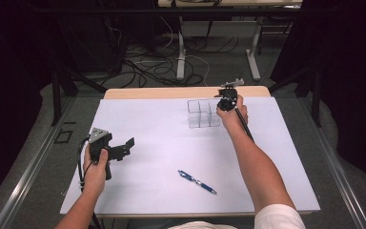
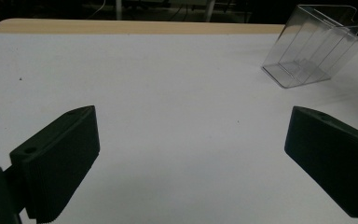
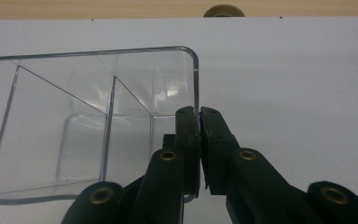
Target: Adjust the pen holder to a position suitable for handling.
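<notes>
The right gripper [image 3: 199, 116] pinches the right wall of the clear divided box [image 3: 88, 121] near the white table's [image 1: 152, 143] far edge; the left gripper [image 2: 191, 154] hovers open, well apart.

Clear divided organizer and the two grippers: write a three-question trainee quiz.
1. True or false: the right gripper is shut on a wall of the clear divided organizer.
2. Are the left gripper jaws open or shut?
3. What lies on the white table cover nearest the person? A) blue pen B) scissors C) cup

Key: 1 true; 2 open, with nothing between them; 3 A.
</notes>
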The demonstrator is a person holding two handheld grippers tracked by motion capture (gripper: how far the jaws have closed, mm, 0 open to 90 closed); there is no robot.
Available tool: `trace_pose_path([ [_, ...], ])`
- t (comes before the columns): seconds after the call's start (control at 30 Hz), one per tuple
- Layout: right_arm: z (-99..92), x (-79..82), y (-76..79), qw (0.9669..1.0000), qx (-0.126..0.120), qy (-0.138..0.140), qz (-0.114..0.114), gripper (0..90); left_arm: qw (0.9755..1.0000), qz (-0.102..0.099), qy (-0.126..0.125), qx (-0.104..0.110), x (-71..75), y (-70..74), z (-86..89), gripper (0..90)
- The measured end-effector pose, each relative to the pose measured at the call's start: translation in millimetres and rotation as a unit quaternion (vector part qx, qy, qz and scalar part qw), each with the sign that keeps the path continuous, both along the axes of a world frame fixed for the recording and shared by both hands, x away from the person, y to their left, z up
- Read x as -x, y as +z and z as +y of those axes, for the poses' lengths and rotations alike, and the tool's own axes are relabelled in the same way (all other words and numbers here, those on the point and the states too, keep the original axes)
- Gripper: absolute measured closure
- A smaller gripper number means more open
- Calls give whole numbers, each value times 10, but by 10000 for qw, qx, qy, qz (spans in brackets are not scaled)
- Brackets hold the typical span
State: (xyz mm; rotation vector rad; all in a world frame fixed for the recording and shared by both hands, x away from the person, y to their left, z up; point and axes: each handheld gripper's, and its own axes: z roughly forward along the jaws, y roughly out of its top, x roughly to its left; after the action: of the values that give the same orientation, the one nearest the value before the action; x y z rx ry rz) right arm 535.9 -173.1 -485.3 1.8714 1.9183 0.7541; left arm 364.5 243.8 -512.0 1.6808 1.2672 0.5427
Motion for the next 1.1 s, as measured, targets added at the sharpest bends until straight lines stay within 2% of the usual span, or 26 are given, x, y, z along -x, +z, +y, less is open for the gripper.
trace_pose_path([
  [0.2, 14, 33, 18, 9999, -43, -100, 130, 869, 10000, 5, 3, -8, 3, 3, -2, 29],
  [0.57, 92, 110, 43, 9992, -74, -112, 373, 869, 10000, 14, -53, -45, 2, -6, -28, 29],
  [0.7, 124, 138, 49, 9990, -85, -113, 429, 868, 10000, 23, -61, -43, 1, -9, -36, 30],
  [0.73, 126, 146, 46, 9990, -3, -116, 433, 868, 10000, 29, -73, -58, 1, -8, -37, 29],
  [1.1, 200, 203, 55, 9982, -127, -128, 576, 861, 9999, 28, -93, -79, -8, -16, -51, 30],
])
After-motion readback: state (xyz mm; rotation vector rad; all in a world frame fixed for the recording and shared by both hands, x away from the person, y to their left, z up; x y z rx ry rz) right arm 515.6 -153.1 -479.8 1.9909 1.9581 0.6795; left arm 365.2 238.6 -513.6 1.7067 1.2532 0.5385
